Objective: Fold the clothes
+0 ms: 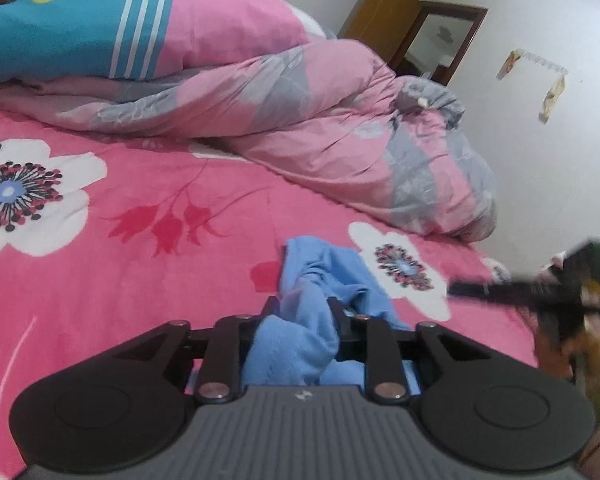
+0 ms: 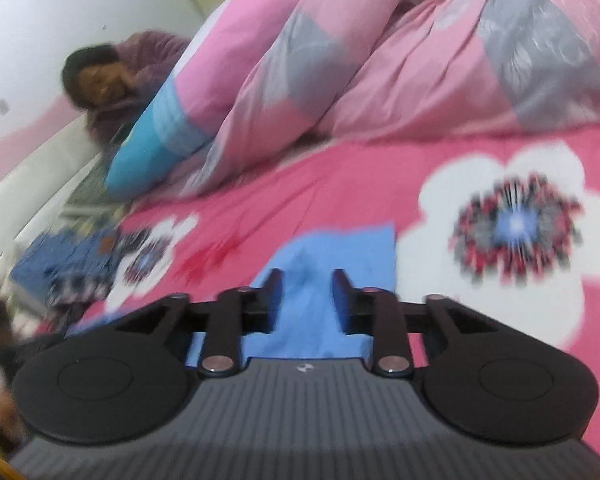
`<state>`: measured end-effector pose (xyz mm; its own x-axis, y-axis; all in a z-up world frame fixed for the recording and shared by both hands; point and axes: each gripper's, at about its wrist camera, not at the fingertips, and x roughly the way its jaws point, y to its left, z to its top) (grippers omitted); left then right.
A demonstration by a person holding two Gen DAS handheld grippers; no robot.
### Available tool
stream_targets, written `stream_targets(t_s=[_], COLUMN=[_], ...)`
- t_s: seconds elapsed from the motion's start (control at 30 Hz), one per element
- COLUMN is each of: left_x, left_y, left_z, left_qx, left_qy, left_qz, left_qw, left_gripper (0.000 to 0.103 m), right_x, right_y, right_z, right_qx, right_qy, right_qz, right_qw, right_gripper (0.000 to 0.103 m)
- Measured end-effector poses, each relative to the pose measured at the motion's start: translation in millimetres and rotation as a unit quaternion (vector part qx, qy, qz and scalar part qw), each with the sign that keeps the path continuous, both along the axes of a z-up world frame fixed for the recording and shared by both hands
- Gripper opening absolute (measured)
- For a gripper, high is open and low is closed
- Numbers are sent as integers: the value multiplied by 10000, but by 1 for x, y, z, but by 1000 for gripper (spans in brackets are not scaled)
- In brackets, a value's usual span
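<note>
My working surface is a bed, covered by a pink bedsheet (image 1: 148, 184) printed with big white flowers with dark, blue-centred hearts, plus red tulips.

Lying directly on it:
- One light blue garment (image 1: 320, 280), crumpled in my left view, flatter with a squared corner in my right view (image 2: 340, 248); it sits near the edge closest to me, beside one of the white flowers.
- One pink and grey quilt (image 1: 320, 128), bunched along the far side.
- One pink and blue pillow (image 1: 100, 28) with white stripes, resting on top of the quilt's far end.
- One blue patterned item (image 2: 68, 264) at the left edge in my right view, too blurred to name.
</note>
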<state>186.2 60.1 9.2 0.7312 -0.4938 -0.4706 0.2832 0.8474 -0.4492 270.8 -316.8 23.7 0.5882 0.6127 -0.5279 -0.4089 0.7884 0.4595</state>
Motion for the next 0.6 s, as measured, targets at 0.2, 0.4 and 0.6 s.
stream_targets(t_s=[0.2, 0.4, 0.6], left_x=[-35, -73, -90], left_y=[-2, -6, -16], left_z=[8, 0, -25], left_qx=[-144, 69, 8], left_qy=[1, -78, 151], left_qz=[0, 66, 48], left_qw=[9999, 9999, 9999], left_gripper=[44, 57, 60], right_x=[-88, -131, -129], right_y=[27, 62, 82], right_z=[-1, -9, -16], right_qx=[126, -120, -508], right_qy=[142, 35, -120], right_qz=[487, 545, 134], right_qw=[9986, 9984, 9985], right_gripper=[50, 52, 52])
